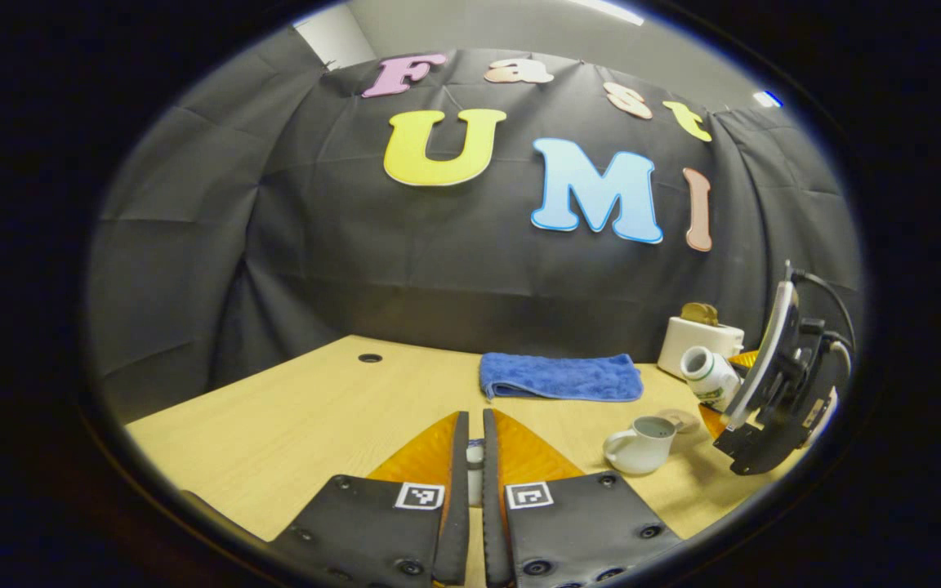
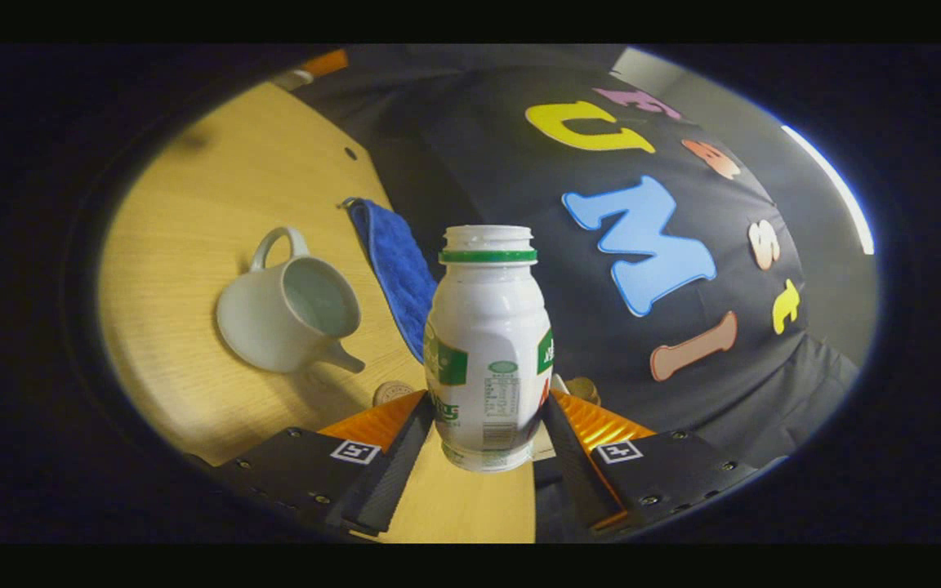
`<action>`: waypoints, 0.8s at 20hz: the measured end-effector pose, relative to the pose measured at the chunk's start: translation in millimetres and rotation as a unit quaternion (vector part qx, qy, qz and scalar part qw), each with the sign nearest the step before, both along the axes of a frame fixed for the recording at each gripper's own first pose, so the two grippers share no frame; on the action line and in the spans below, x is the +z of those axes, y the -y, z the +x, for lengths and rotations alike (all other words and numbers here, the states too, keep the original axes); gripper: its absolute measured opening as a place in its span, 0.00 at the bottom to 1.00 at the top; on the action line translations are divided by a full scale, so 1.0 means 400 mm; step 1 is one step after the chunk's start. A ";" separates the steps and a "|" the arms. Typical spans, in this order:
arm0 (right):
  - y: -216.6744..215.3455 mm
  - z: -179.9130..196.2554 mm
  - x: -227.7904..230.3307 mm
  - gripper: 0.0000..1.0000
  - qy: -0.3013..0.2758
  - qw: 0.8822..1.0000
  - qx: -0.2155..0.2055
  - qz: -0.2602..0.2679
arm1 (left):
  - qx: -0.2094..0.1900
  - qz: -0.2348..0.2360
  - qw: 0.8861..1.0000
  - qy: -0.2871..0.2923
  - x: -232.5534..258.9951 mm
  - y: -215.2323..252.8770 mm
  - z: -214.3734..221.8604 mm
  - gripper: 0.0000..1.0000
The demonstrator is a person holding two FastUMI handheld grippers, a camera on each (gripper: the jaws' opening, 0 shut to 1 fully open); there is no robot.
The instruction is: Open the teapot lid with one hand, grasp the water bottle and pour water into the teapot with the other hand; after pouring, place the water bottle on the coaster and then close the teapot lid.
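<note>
Two tongs | right tongs [image 2: 487, 425] grip tilted bottle [image 2: 488, 343] | left tongs [image 1: 475, 457] pinch lid [image 1: 475, 469] | towel [image 1: 560, 376] behind teapot [image 1: 640, 445]

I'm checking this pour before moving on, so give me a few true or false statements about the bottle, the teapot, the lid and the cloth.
1. The right hand-held gripper is shut on the bottle. True.
2. The bottle has its cap on. False: its mouth is open.
3. The teapot has its lid on. False: it stands open on the table.
4. The left hand-held gripper holds a small white thing between nearly closed fingers, likely the lid. True.
5. The blue cloth is draped over the teapot. False: it lies flat on the table, apart from the teapot.
</note>
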State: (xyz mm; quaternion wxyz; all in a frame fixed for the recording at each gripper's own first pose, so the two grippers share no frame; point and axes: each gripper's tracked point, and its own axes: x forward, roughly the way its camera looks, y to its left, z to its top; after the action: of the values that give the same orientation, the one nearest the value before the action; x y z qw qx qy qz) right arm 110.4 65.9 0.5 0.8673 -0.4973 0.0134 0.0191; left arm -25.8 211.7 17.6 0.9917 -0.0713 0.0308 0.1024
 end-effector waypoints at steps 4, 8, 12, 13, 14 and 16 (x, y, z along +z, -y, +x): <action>-0.005 -0.011 -0.004 0.81 -0.034 0.988 0.002 0.153 | -0.008 0.012 1.000 -0.002 -0.001 0.037 0.005 0.17; 0.014 -0.011 0.011 0.81 -0.035 0.960 0.001 0.277 | -0.021 0.031 0.999 0.000 0.004 0.096 0.014 0.14; 0.037 -0.014 0.030 0.80 -0.022 0.922 0.006 0.386 | -0.039 0.026 0.999 0.004 -0.009 0.183 0.034 0.13; 0.044 -0.016 0.041 0.80 -0.015 0.914 0.005 0.404 | -0.049 0.022 0.999 0.000 -0.018 0.211 0.045 0.13; 0.054 -0.019 0.054 0.80 -0.008 0.906 0.005 0.422 | -0.057 0.023 0.998 -0.006 -0.022 0.233 0.056 0.17; 0.066 -0.019 0.068 0.80 -0.001 0.890 0.007 0.455 | -0.064 0.035 0.997 -0.009 -0.017 0.263 0.081 0.14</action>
State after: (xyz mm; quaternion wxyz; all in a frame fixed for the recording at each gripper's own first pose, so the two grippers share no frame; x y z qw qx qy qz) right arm 102.9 39.3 27.5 0.9984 -0.0479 0.0007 0.0300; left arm 6.8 106.6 11.0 0.9978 -0.0339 0.0404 0.0407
